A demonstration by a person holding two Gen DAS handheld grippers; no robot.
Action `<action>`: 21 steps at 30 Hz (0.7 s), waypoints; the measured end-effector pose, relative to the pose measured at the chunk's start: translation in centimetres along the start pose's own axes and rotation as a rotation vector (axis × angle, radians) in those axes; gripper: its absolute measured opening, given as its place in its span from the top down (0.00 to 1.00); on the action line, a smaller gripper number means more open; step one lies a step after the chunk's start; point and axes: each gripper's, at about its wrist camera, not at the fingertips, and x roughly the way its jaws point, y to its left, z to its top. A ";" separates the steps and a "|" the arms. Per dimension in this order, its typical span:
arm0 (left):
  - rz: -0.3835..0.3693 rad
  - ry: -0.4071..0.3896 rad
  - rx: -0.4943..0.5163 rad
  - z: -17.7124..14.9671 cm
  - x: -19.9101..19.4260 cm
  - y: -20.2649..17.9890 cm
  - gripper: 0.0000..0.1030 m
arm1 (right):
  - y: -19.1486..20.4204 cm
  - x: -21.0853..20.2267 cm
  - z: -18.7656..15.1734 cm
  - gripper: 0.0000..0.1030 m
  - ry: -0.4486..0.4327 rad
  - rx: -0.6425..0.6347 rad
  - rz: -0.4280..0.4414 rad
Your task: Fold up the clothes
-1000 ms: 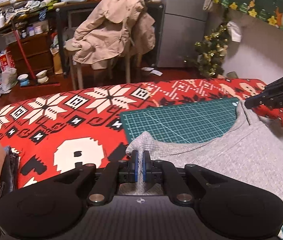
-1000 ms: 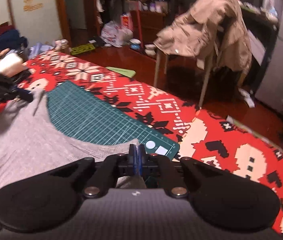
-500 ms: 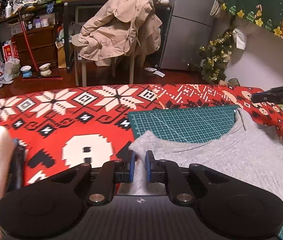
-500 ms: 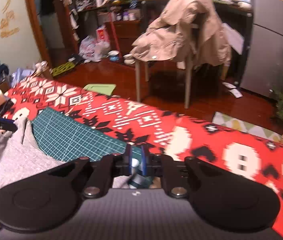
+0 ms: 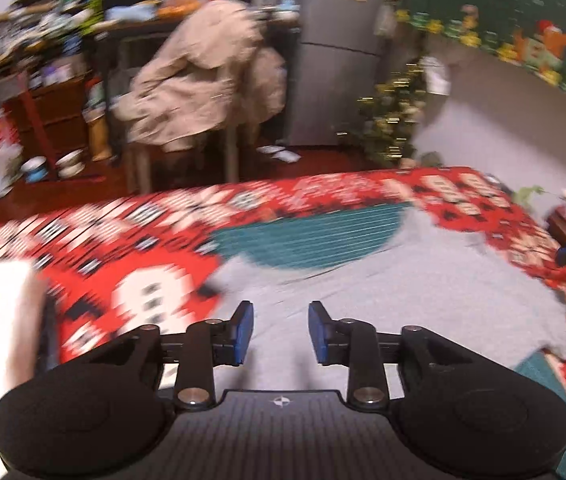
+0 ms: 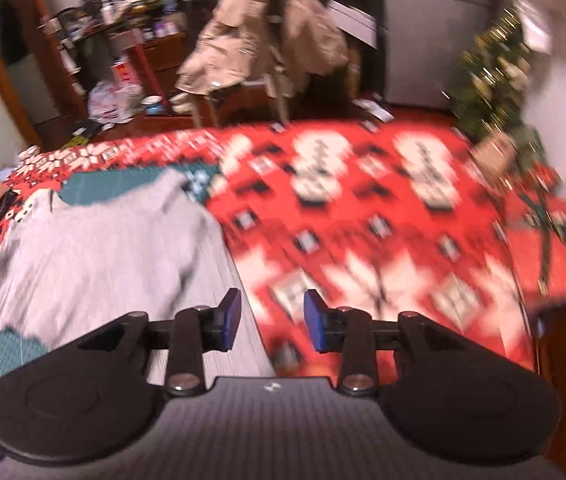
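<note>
Soft grey knit top [image 5: 383, 280] is spread flat on green gridded cutting mat [image 5: 307, 236] & red patterned cloth [image 6: 363, 220], w/ left gripper [image 5: 281, 332] & right gripper [image 6: 271, 322] just opened partway, nothing gripped.

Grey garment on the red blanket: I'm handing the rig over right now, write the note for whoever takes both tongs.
Left tongs: open, jaws have just been opening, nothing between the pads, above the grey garment.
Right tongs: open, jaws just opened too, empty, over the garment's right edge and the red patterned blanket.
Garment: lying spread on the green cutting mat and the blanket, released by both tongs.
Done: the latest laying-down of the cloth; how many folds it has cannot be told through the blur.
Left: check its shape, regrip an edge, finish folding.
</note>
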 end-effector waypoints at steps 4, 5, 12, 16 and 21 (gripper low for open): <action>-0.089 0.002 0.059 2.6 3.5 -3.9 0.67 | -0.2 -1.3 -3.9 0.65 0.016 -0.023 -0.047; -0.112 0.004 0.074 3.3 4.4 -5.0 0.66 | -0.3 -1.3 -4.4 0.65 0.014 -0.011 -0.045; -0.184 0.069 0.150 7.3 12.5 -11.5 0.62 | -0.7 0.0 -5.9 0.96 -0.005 0.037 -0.032; -0.175 0.107 0.184 8.1 15.4 -13.4 0.62 | 0.3 0.1 -5.8 0.99 -0.028 -0.028 -0.053; -0.192 0.108 0.205 8.1 15.8 -14.4 0.62 | -1.9 -0.1 -3.5 0.99 -0.093 -0.006 -0.096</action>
